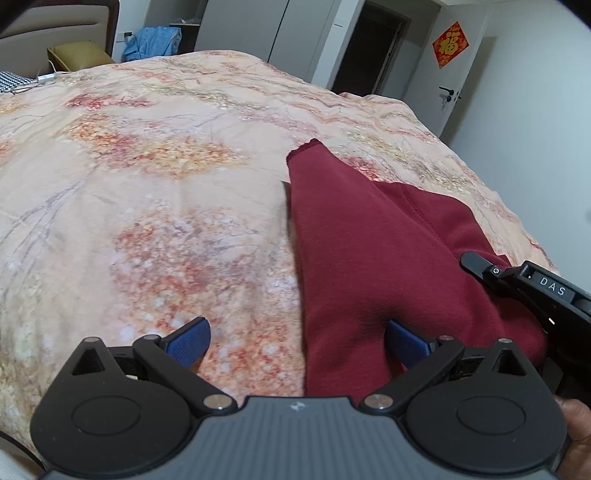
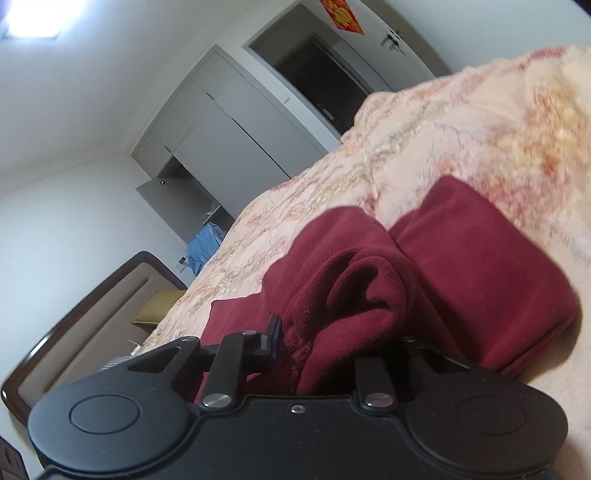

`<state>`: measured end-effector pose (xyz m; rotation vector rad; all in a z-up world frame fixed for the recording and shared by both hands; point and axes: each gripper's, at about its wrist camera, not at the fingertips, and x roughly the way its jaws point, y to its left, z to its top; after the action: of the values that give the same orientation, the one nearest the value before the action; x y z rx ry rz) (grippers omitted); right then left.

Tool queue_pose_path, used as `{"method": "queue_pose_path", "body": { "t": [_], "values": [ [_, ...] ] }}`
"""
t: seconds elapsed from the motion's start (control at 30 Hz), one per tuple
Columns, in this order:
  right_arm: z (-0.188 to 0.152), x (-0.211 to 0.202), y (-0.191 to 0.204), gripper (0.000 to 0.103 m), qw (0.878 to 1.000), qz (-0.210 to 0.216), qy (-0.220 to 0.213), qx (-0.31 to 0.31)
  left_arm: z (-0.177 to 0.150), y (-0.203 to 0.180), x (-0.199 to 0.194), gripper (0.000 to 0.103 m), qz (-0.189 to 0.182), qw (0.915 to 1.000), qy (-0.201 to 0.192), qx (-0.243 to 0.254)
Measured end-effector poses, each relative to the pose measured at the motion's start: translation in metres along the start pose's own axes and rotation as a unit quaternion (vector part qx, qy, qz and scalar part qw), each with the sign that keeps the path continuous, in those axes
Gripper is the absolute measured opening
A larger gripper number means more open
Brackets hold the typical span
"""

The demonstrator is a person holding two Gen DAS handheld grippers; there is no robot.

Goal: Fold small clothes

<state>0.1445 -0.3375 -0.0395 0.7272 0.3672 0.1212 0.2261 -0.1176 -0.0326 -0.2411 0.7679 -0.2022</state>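
Observation:
A dark red garment (image 1: pixel 369 251) lies on the floral bedspread (image 1: pixel 147 184), folded into a long strip with one end pointing away. My left gripper (image 1: pixel 299 341) is open, low over the garment's near left edge; its right blue pad (image 1: pixel 406 343) rests on the cloth and its left pad is over the bedspread. My right gripper (image 1: pixel 517 284) enters the left wrist view from the right, on the garment. In the right wrist view the right gripper (image 2: pixel 332 343) is shut on a bunched fold of the red garment (image 2: pixel 351 288), lifted above a flat folded part (image 2: pixel 480 266).
The bedspread (image 2: pixel 461 129) covers the whole bed. A headboard (image 2: pixel 92 314), a yellow cushion (image 1: pixel 79 55) and blue clothes (image 1: pixel 153 40) stand beyond the bed's far end. White wardrobes (image 1: pixel 258 26) and a dark doorway (image 1: pixel 369 48) line the wall.

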Motion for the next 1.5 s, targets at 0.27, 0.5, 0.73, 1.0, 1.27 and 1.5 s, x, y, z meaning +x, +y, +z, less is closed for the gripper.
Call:
{"method": "queue_pose_path", "body": {
  "t": [0.27,0.5,0.73,1.0,1.27,1.5],
  "values": [
    [0.024,-0.037,0.009,0.019,0.992,-0.032,-0.059,-0.109,0.017,-0.033,0.004,0.1,-0.068,0.9974,-0.006,0.022],
    [0.007,-0.038,-0.022,0.021,0.993,-0.071,-0.023,-0.093,0.002,-0.042,0.022,0.1,-0.079,0.9962,0.026,0.025],
    [0.003,-0.037,-0.027,0.029,0.994,-0.068,-0.025,-0.083,0.002,-0.036,0.02,0.101,-0.081,0.9962,0.028,0.018],
    [0.011,-0.058,-0.022,0.072,0.987,-0.095,-0.043,-0.12,0.002,-0.037,0.018,0.101,-0.076,0.9966,0.028,0.016],
    [0.032,-0.072,-0.033,0.098,0.975,-0.155,-0.095,-0.127,0.0,-0.036,0.017,0.103,-0.076,0.9966,0.028,0.015],
    [0.025,-0.07,-0.064,0.098,0.973,-0.195,-0.073,-0.096,-0.001,-0.033,0.016,0.103,-0.081,0.9963,0.028,0.01]
  ]
}}
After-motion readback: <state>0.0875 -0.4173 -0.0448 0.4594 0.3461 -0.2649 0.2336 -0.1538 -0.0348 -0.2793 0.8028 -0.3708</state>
